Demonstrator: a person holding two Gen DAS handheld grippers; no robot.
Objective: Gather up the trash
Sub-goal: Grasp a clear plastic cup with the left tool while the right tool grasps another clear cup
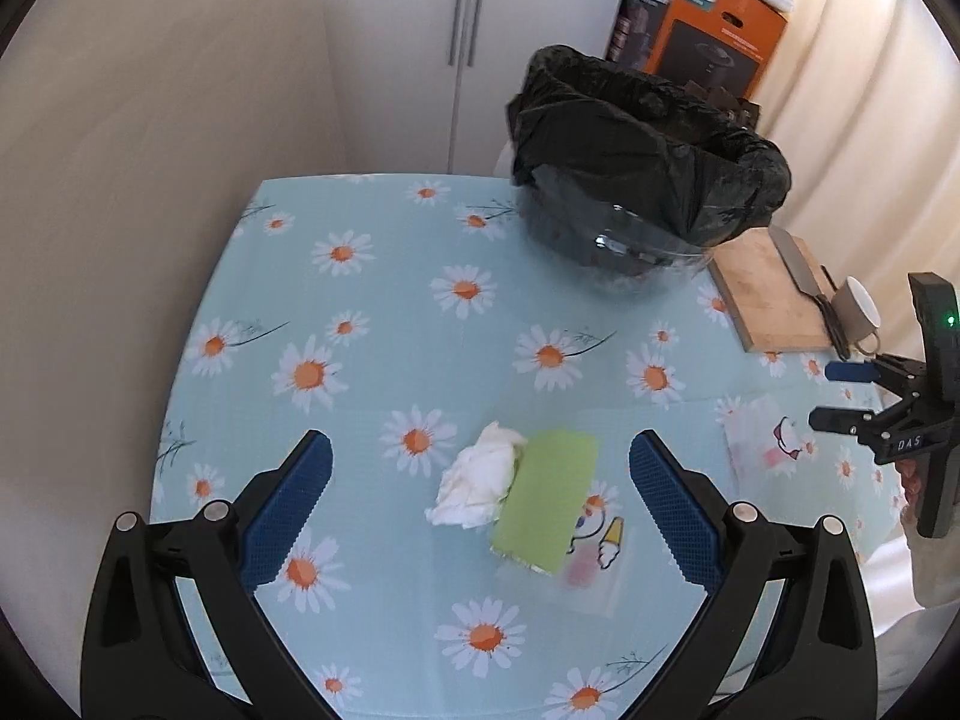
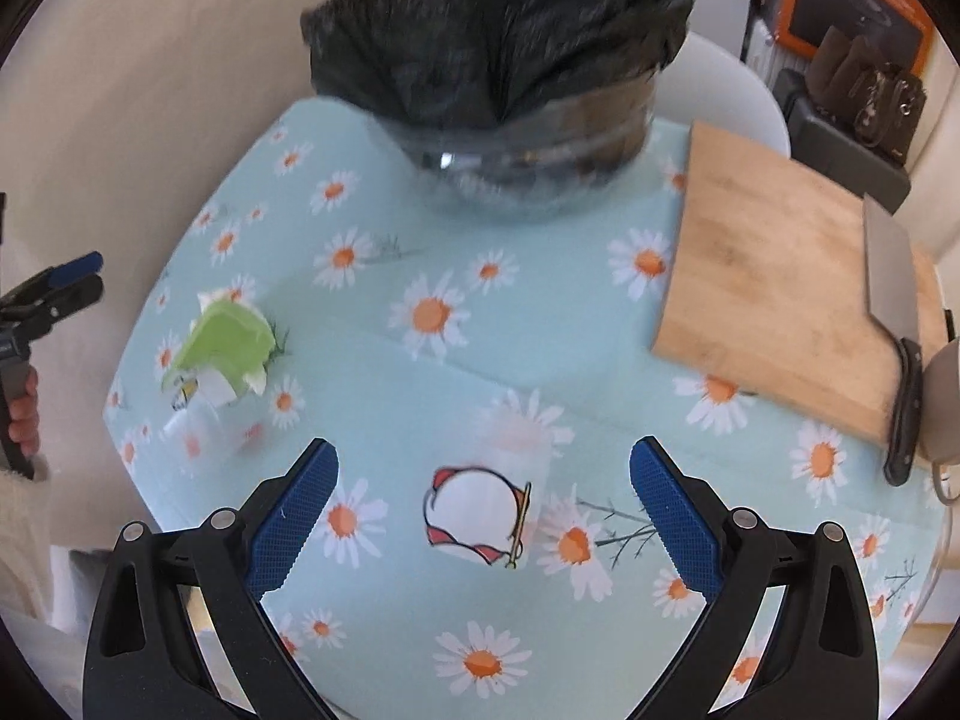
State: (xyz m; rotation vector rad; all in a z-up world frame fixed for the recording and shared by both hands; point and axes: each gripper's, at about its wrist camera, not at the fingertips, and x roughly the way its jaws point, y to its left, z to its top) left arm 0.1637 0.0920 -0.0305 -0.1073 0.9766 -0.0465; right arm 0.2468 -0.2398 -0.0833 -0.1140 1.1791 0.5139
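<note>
Both jaws spread; left gripper (image 1: 480, 504) could snag the green sponge (image 1: 546, 501) with the crumpled white tissue (image 1: 477, 483), while right gripper (image 2: 483, 504) may slip off its flat clear wrapper (image 2: 480, 507).

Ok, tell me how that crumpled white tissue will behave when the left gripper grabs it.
The crumpled white tissue looks soft and very light, so it should squash flat between the open left gripper fingers. It touches the green sponge, which may get nudged. Being loosely wadded, it could partly unfold when lifted.

Open right tongs (image 2: 483, 516) above clear wrapper (image 2: 480, 510), bin (image 2: 510, 90) behind, cutting board (image 2: 774, 276) right
</note>
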